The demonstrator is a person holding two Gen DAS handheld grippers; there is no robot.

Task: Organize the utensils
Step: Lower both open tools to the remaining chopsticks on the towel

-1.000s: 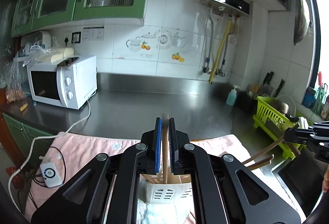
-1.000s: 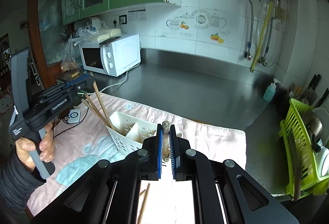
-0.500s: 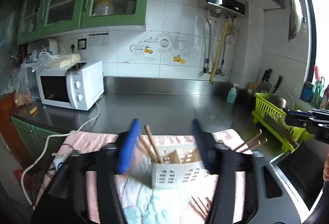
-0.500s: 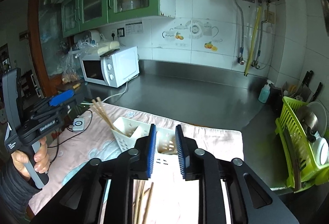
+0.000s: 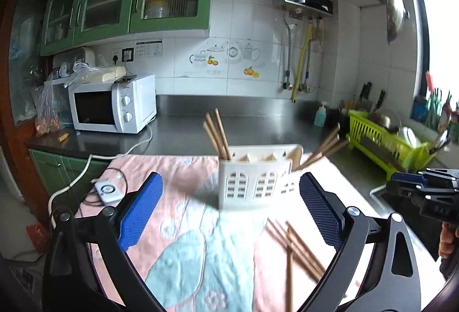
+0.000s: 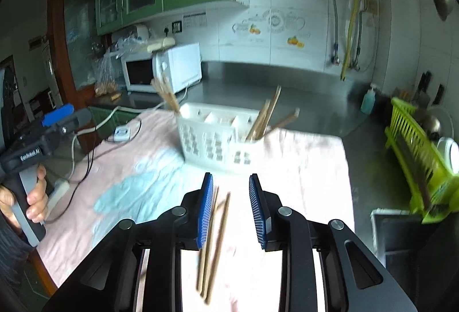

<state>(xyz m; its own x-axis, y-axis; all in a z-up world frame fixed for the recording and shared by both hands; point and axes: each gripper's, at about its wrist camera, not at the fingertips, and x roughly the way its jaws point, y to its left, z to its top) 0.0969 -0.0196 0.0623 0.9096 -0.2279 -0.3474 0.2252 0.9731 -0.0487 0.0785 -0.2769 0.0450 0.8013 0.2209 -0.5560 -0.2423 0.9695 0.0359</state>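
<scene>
Both claws empty, jaws spread: left claw (image 5: 228,211) wide, right claw (image 6: 231,207) narrower. White slotted plastic utensil caddy (image 5: 255,177) stands on the pink-and-blue cloth (image 5: 183,240) on the desk, chopsticks already in its end compartments. Loose wooden chopsticks (image 6: 213,240) lie near, under the right claw. Judged step: fetching more. Next: lower, close on a stick.

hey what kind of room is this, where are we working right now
Most likely a home kitchen. A white microwave sits on a steel counter under green wall cabinets, and a green dish rack stands beside it.
</scene>
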